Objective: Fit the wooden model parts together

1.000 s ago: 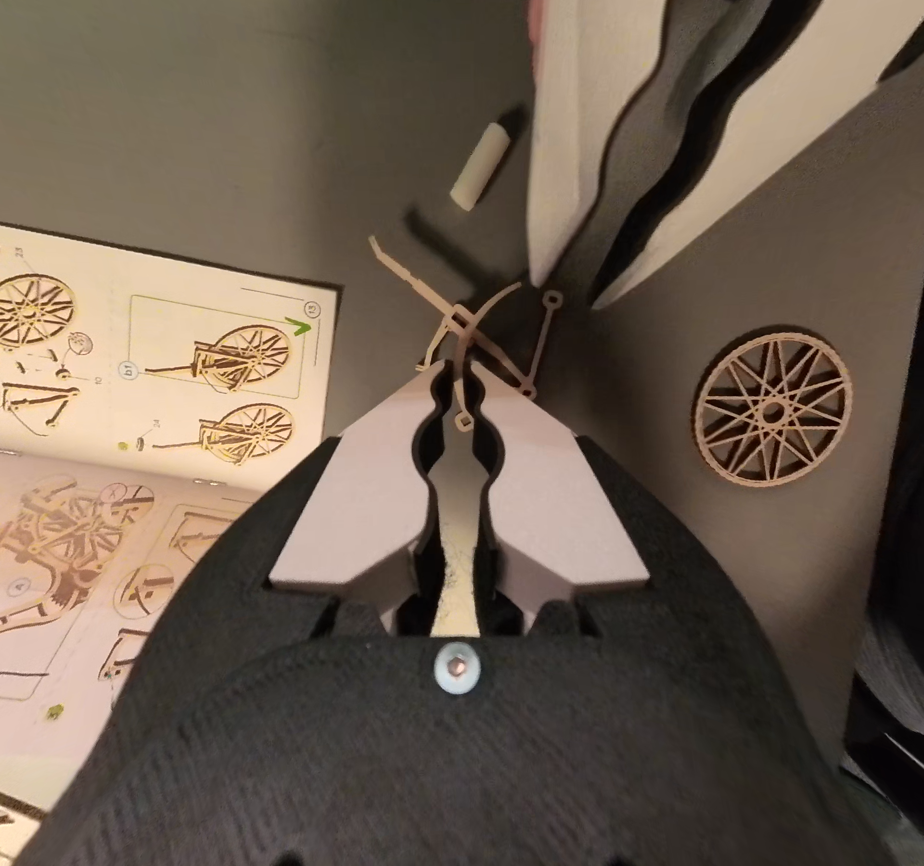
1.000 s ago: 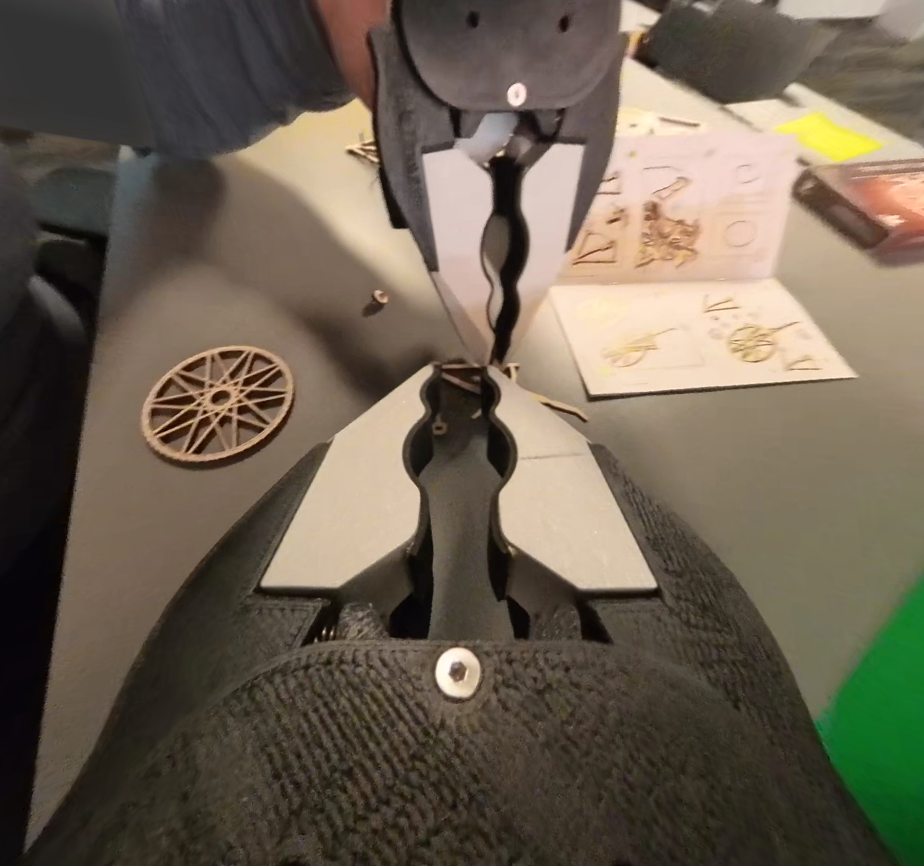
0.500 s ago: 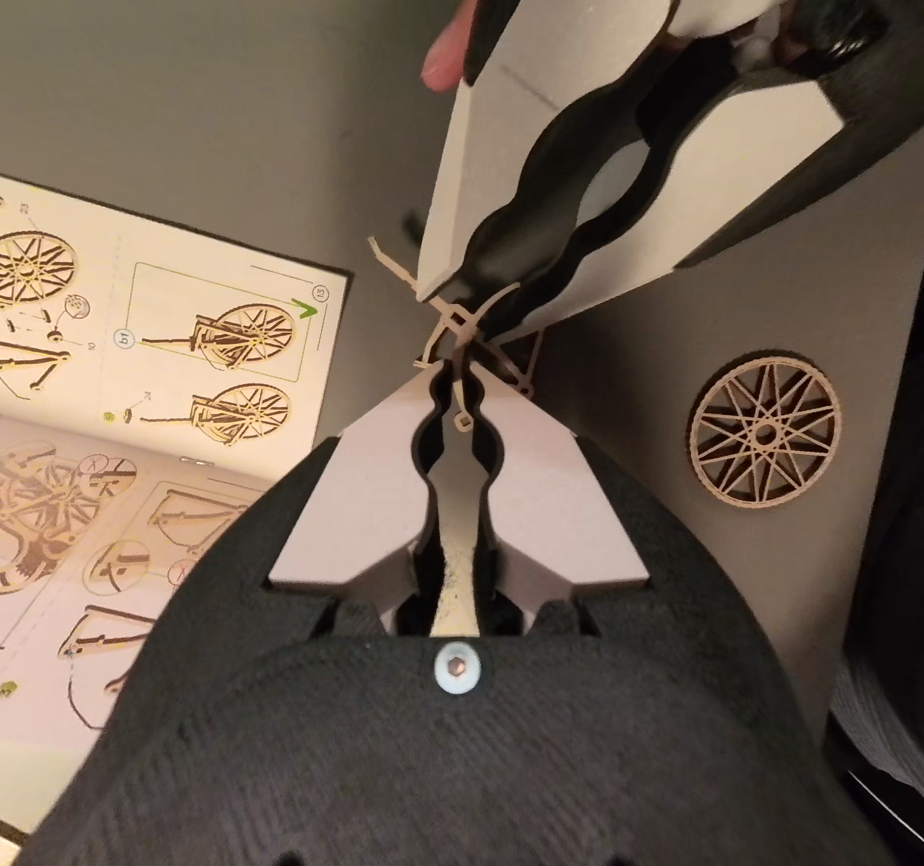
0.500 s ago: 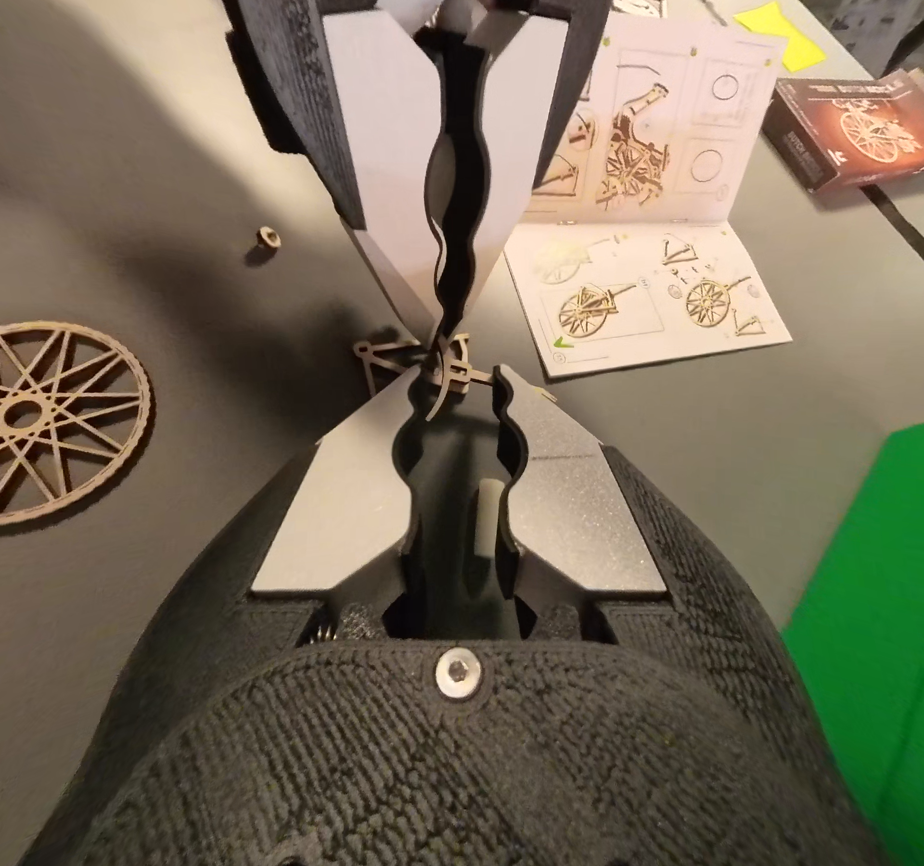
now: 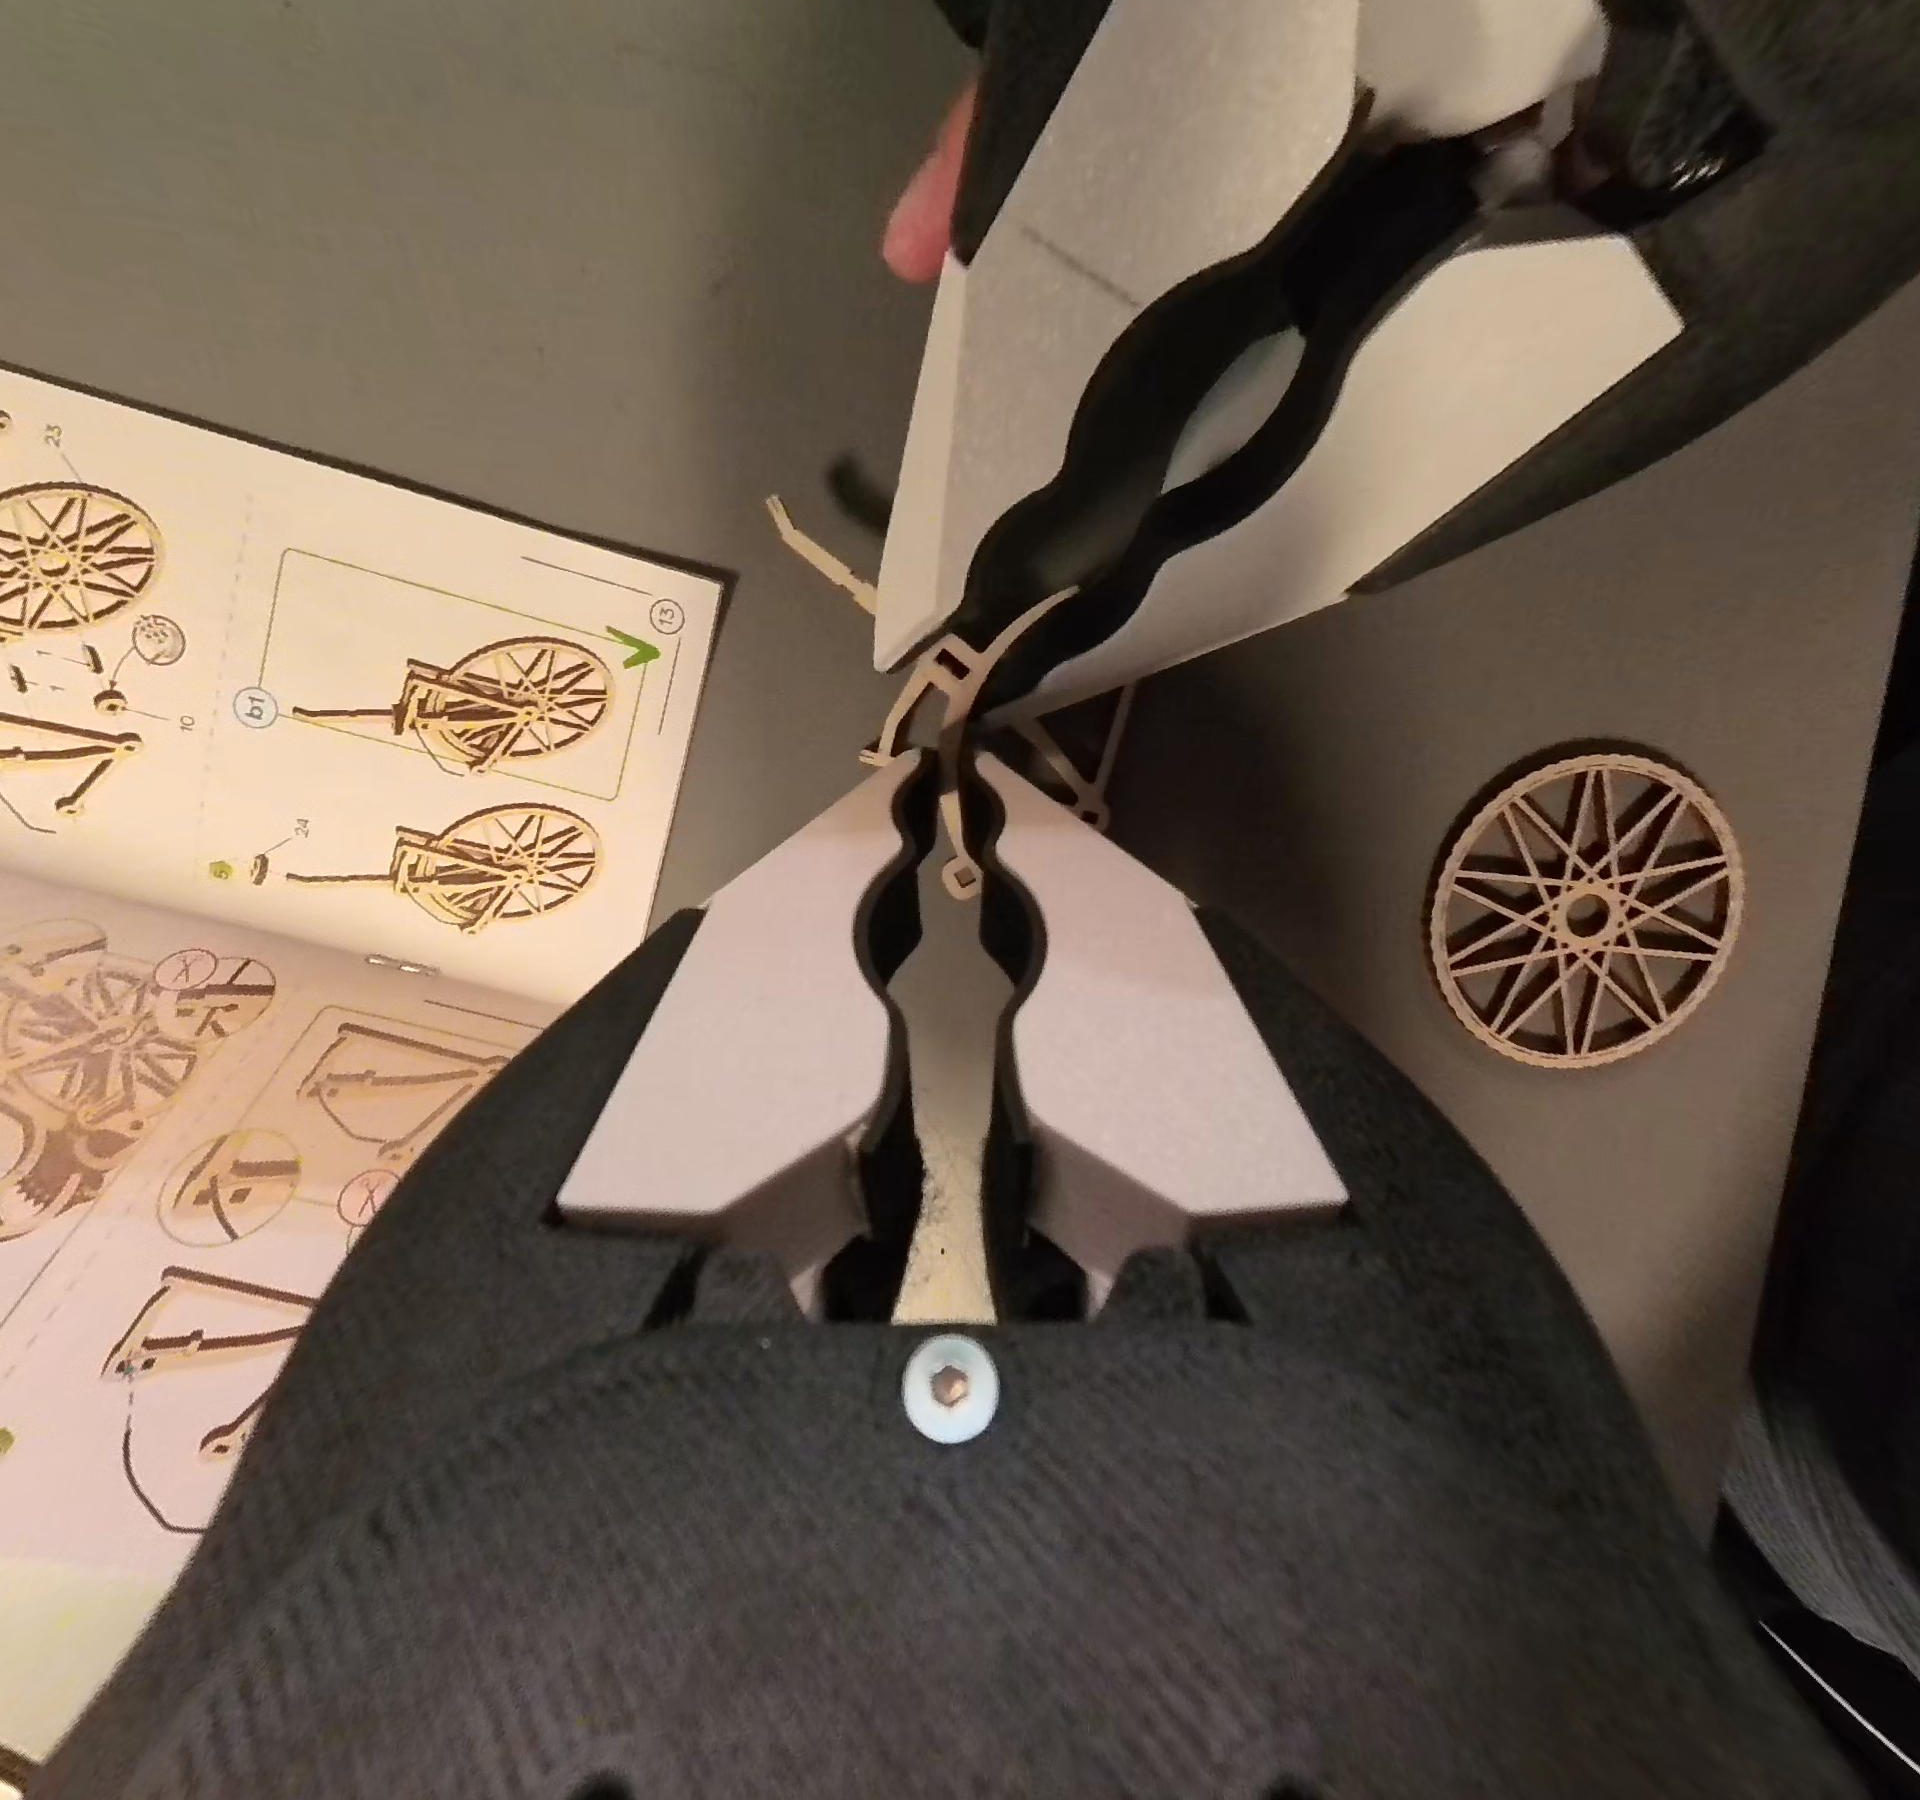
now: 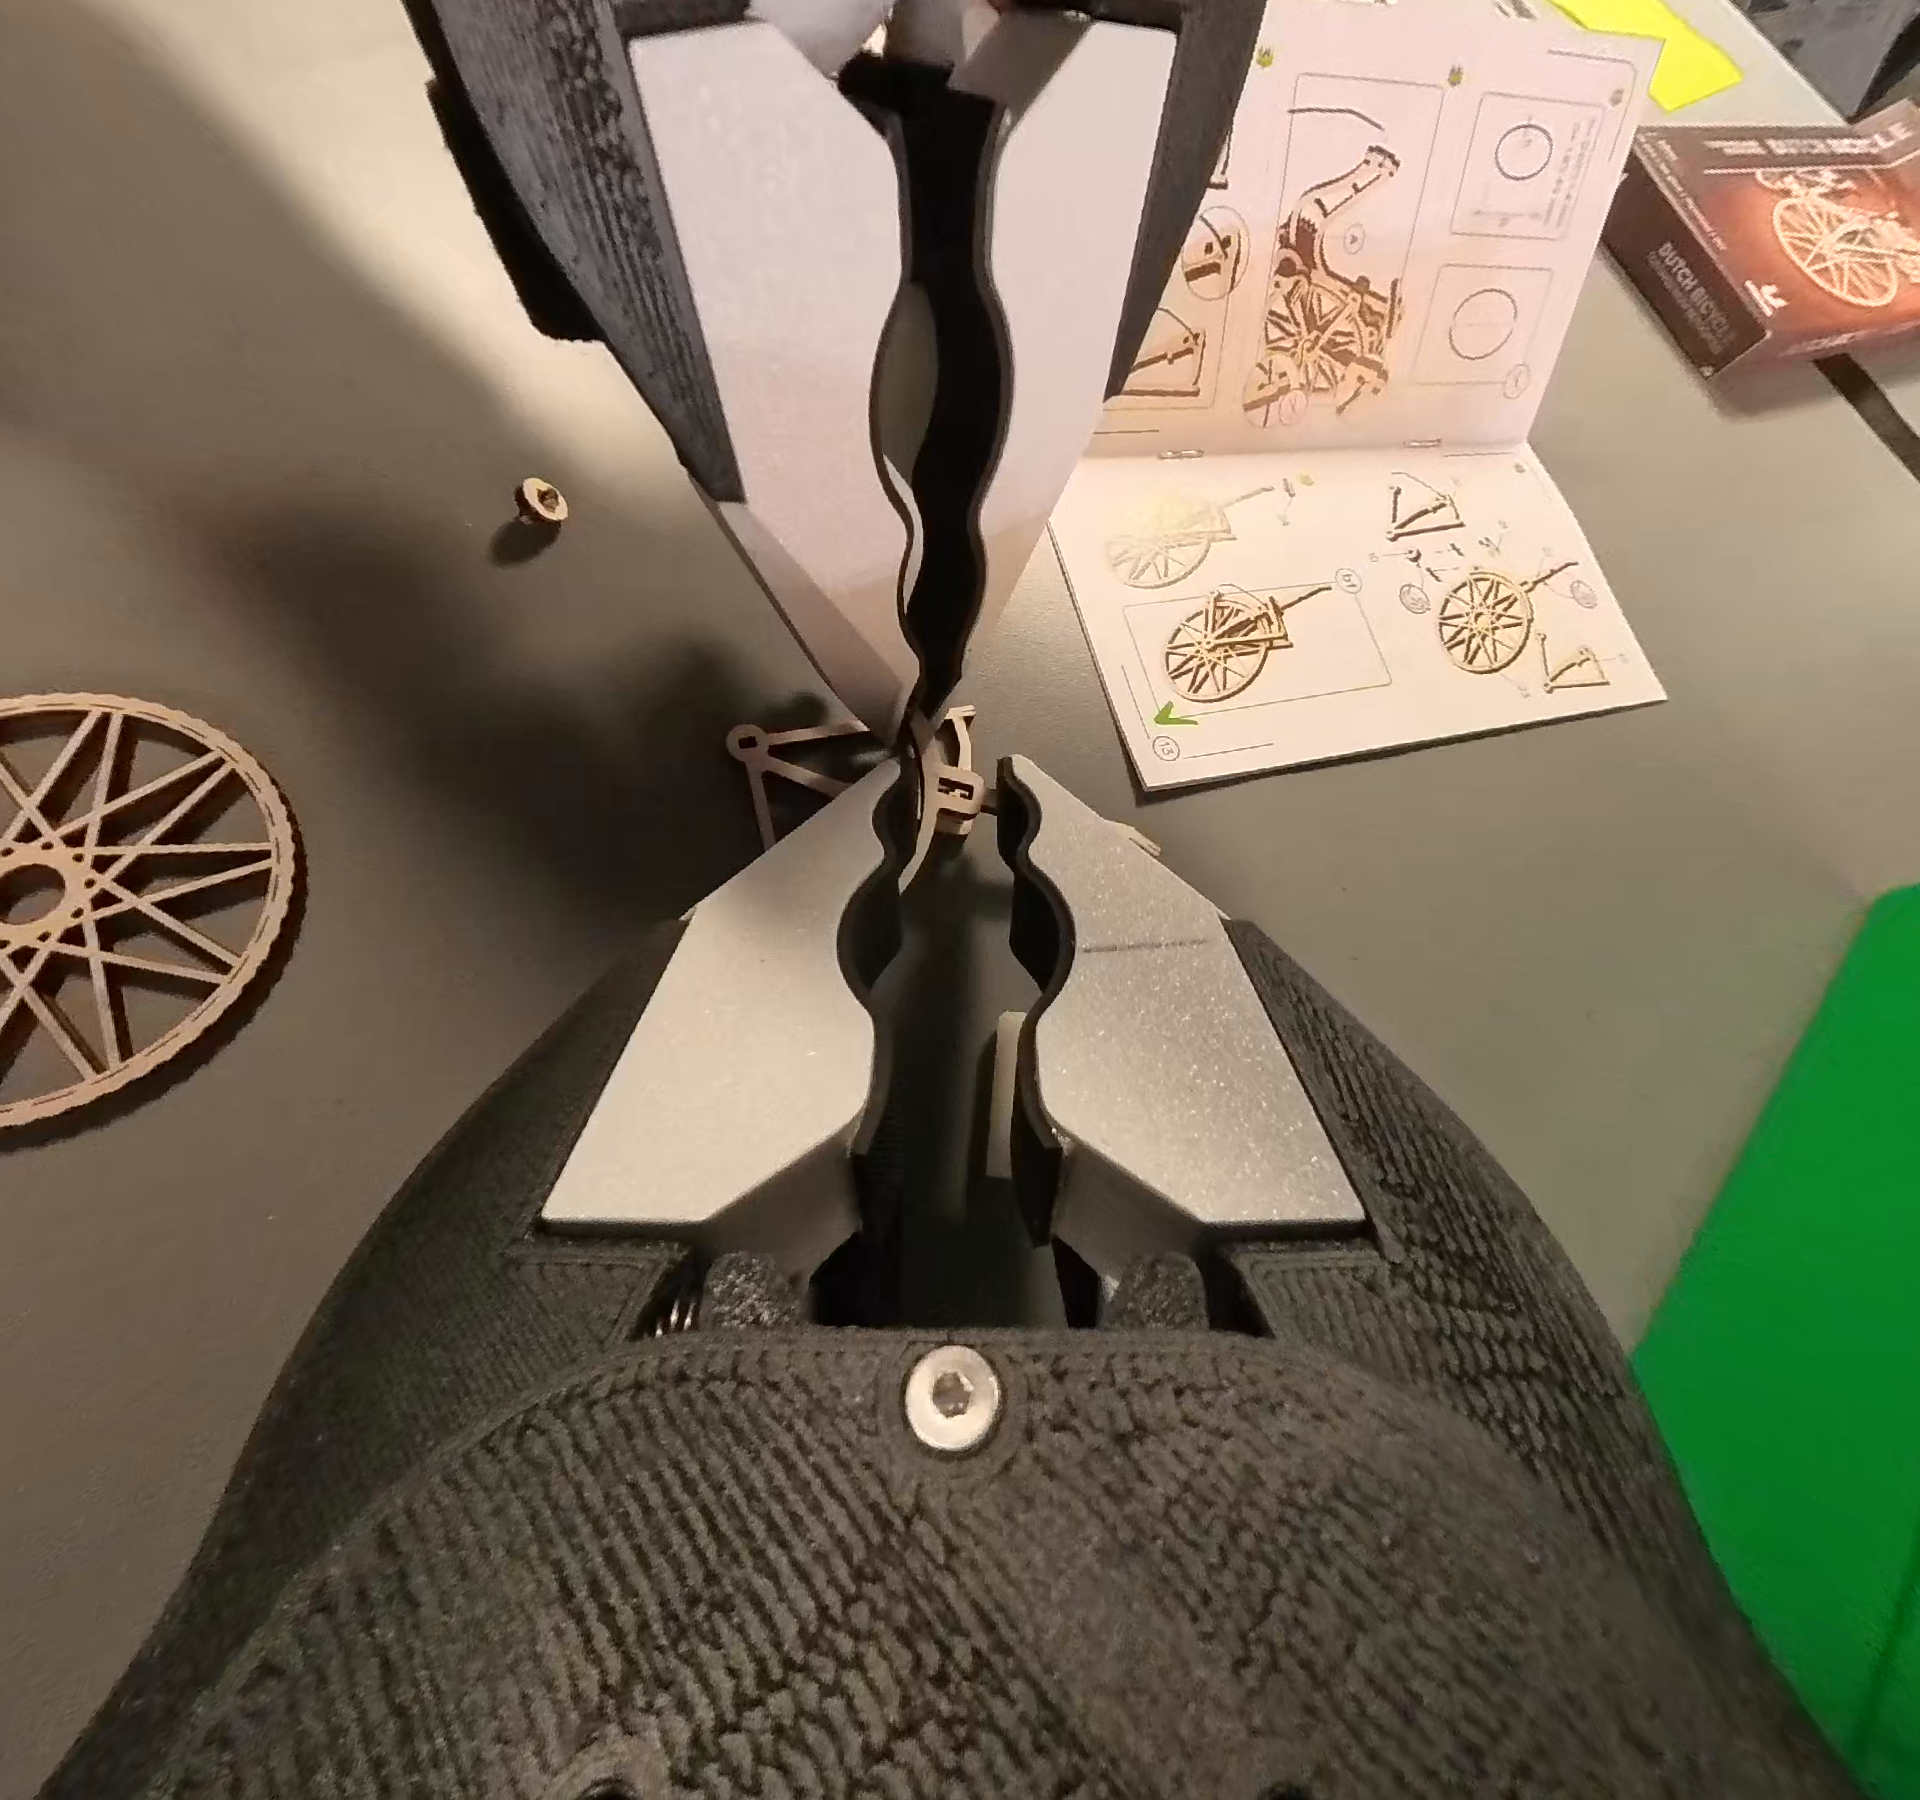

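A thin wooden frame assembly point(image 5: 821, 561) of crossed bars and a curved strip is held just above the dark table. My left gripper point(image 5: 940, 758) is shut on it, with one looped end showing between the fingers. In the right wrist view the left gripper point(image 6: 925, 701) comes down from above, and the frame point(image 6: 746, 742) sticks out to the left. My right gripper point(image 6: 951, 774) is open, its fingertips either side of a small wooden joint piece point(image 6: 954, 786) on the frame. In the left wrist view the right gripper point(image 5: 961, 675) reaches in from the upper right.
A spoked wooden wheel point(image 5: 1584, 909) lies flat on the table, also showing in the right wrist view point(image 6: 104, 898). An open instruction booklet point(image 6: 1351, 628) lies beside the work. A small wooden hub point(image 6: 542, 501), a white stick point(image 6: 995, 1096), a model box point(image 6: 1787, 244) and a green sheet point(image 6: 1787, 1179) are nearby. My two grippers' fingertips are within a few centimetres of each other. About 6 centimeters separates my right fingertips from the white stick point(image 6: 995, 1096).
The right gripper has come in from farther off until its tips straddle the frame at the left gripper's tips. The left gripper has stayed shut on the frame.
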A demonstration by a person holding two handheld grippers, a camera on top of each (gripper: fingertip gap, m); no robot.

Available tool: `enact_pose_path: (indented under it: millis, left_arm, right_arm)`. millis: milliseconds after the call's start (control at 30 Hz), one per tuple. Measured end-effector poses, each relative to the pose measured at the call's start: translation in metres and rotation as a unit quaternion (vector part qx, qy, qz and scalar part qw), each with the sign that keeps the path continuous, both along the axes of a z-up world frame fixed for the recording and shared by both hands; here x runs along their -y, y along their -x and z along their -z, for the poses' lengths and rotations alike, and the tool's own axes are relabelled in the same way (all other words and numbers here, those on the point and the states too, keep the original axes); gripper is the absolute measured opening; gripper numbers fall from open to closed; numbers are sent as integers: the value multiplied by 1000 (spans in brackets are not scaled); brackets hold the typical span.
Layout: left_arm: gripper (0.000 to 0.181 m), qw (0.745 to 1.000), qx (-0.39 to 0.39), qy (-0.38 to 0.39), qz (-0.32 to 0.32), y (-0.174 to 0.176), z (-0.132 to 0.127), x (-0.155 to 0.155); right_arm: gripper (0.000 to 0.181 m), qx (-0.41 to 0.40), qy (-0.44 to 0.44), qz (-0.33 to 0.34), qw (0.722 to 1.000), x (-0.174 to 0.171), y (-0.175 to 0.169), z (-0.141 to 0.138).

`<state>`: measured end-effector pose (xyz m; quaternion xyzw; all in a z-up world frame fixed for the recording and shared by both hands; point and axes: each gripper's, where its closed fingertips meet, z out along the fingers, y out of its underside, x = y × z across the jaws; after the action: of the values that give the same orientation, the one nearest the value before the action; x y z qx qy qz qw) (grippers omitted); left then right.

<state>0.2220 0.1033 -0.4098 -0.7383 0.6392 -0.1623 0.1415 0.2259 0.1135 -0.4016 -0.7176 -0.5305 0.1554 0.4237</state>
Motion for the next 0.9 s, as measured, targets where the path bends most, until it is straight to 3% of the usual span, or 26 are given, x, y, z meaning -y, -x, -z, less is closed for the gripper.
enact_pose_path:
  millis: [333, 400, 600, 733, 900]
  left_arm:
    - [3, 1000, 3, -4, 2, -2, 1, 1]
    - [3, 1000, 6, -5, 2, -3, 1, 1]
    - [3, 1000, 16, -7, 2, -4, 0, 2]
    - [3, 995, 83, -43, -20, -6, -15, -4]
    - [3, 965, 215, -120, -87, 5, -35, -17]
  right_arm:
    - [13, 10, -10, 2, 1000, 0, -1, 2]
    - [21, 11, -39, 4, 999, -2, -2, -2]
    - [25, -125, -194, 36, 972, -6, -19, -64]
    - [18, -130, -277, 85, 948, -16, -38, -83]
    - [13, -90, -317, 106, 938, -25, -42, -78]
